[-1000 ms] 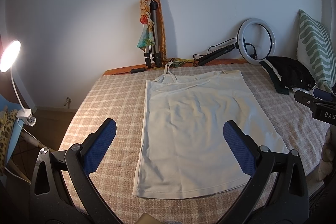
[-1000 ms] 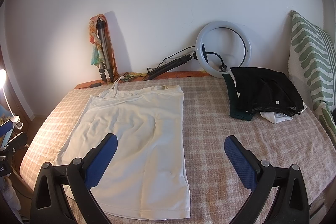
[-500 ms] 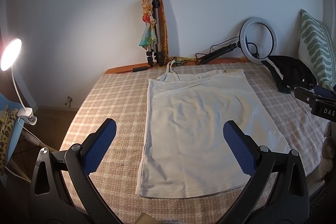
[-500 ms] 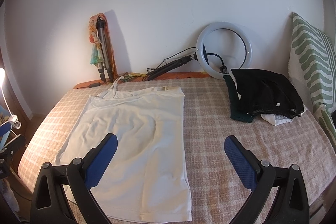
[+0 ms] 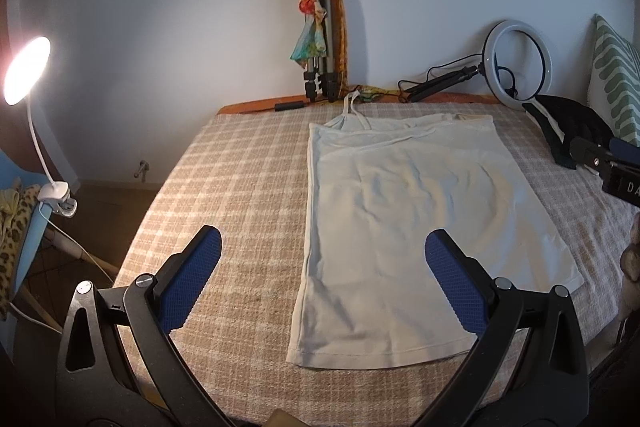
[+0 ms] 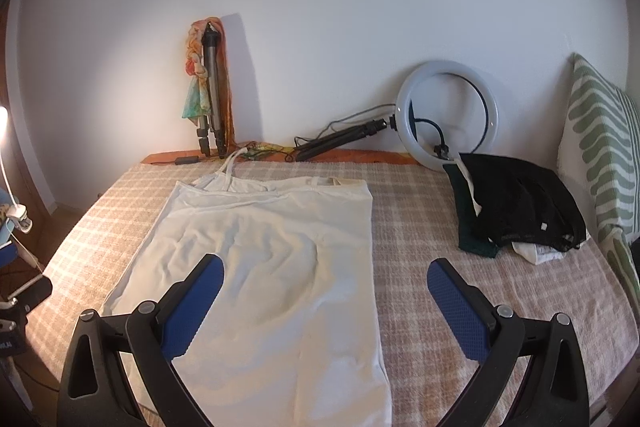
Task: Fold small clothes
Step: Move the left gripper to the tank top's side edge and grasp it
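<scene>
A white strappy camisole (image 5: 408, 219) (image 6: 276, 267) lies spread flat on the checked bedcover, straps toward the wall, hem toward me. My left gripper (image 5: 322, 267) hovers open over the hem's left corner, holding nothing. In the right wrist view my right gripper (image 6: 324, 291) stands open above the camisole's right edge, also empty. The right gripper's black body (image 5: 600, 163) shows at the far right of the left wrist view.
A pile of dark clothes (image 6: 516, 203) lies at the right by a striped pillow (image 6: 604, 155). A ring light (image 6: 448, 119) and a tripod with a scarf (image 6: 212, 103) lean on the wall. A lit clip lamp (image 5: 26, 71) stands off the bed's left side.
Both cameras have shifted slightly, so the camisole sits further right in the left wrist view and closer in the right wrist view. Both grippers stay open.
</scene>
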`<state>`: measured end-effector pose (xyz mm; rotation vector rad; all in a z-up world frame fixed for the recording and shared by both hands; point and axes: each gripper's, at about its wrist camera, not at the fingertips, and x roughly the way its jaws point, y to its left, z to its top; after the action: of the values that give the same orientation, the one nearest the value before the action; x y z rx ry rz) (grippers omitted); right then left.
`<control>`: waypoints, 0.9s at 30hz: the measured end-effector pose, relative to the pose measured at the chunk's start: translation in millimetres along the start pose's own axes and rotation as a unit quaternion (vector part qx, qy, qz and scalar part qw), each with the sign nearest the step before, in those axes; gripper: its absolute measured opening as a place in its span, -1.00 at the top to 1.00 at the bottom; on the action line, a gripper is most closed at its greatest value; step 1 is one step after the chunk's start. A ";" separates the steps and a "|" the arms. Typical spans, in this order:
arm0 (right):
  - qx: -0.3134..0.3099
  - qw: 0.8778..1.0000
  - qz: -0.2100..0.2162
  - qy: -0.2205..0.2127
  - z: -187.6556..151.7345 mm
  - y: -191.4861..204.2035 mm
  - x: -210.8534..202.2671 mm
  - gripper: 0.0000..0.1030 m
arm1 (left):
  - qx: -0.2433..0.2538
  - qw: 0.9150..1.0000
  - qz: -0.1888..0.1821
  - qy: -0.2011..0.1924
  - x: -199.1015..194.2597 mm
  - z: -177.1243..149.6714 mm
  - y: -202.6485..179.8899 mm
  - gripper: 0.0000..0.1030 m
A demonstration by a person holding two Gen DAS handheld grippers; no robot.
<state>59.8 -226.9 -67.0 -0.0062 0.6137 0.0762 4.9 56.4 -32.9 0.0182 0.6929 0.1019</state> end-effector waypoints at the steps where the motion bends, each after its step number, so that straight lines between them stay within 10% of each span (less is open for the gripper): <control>1: -0.002 1.000 0.000 -0.003 1.0 3.2 1.5 -0.99 | -0.005 1.000 -0.002 0.005 2.9 -1.5 3.3 -1.00; 20: -0.006 1.000 0.026 -0.009 21.7 48.7 53.6 -0.99 | -0.060 0.988 -0.054 0.130 64.2 -47.1 38.4 -0.51; 27: 0.000 0.995 0.082 0.057 48.2 64.3 85.6 -0.99 | -0.090 0.981 -0.067 0.160 79.9 -56.7 51.0 -0.36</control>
<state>152.5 -155.4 -75.7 0.0392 0.7270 0.2359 25.3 114.2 -124.8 -0.2226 1.0026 0.0377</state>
